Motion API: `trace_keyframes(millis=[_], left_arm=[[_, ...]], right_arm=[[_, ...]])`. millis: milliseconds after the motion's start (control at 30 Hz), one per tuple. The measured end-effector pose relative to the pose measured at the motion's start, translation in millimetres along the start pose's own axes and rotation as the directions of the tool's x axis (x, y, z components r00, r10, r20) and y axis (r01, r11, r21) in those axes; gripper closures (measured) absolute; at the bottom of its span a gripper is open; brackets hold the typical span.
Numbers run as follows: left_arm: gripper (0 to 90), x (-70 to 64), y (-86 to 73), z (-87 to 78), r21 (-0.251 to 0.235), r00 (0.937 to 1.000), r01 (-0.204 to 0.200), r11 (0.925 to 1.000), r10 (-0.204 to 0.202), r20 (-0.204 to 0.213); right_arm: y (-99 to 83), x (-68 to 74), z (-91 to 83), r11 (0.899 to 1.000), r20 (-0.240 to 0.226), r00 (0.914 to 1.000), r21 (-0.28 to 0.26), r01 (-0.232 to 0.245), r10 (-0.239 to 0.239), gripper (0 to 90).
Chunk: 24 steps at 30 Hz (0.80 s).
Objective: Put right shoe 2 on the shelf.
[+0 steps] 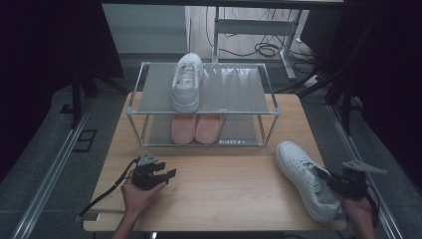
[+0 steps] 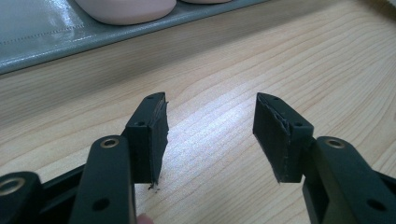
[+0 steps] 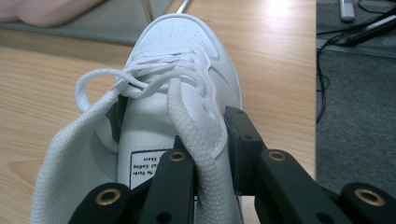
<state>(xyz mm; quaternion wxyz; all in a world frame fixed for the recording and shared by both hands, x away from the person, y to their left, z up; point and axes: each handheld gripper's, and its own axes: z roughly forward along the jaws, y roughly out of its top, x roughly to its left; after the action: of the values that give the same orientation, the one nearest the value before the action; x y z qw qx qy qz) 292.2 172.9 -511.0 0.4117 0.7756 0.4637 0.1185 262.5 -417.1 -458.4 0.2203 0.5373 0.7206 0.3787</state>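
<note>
Both grippers black: left gripper (image 2: pixel 210 135), right gripper (image 3: pixel 210 158); brass screw holes, trailing cables, ribbed jaws.

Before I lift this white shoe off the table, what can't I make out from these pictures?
- Right gripper view: white shoe heel is cut off by the bottom edge; the inner jaw of the right hand-held gripper sits behind the collar.
- High view: pink shoes heels are hidden under the rack top shelf.
- Right gripper view: tongue label print is too small to read.
</note>
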Motion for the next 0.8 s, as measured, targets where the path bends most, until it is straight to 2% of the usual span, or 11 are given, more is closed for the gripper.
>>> trace_keyframes(millis=[233,467,800], left_arm=[[45.4,0.0,0.0,-0.5,0.000,1.0000,0.001,1.0000,-0.001,-0.001],[45.4,0.0,0.1,-0.9,-0.001,1.0000,0.001,1.0000,-0.001,-0.001],[45.4,-0.1,-0.1,-0.4,0.000,1.0000,0.001,1.0000,-0.001,0.000]], right_arm=[[1.0,10.5,-6.6,0.999,-0.041,0.9991,-0.050,-0.012,0.010,80.5],[6.7,22.7,-10.8,0.997,-0.071,0.9975,-0.077,0.000,-0.005,80.4],[17.6,39.7,-8.2,0.994,-0.111,0.9934,-0.106,0.015,-0.027,80.5]])
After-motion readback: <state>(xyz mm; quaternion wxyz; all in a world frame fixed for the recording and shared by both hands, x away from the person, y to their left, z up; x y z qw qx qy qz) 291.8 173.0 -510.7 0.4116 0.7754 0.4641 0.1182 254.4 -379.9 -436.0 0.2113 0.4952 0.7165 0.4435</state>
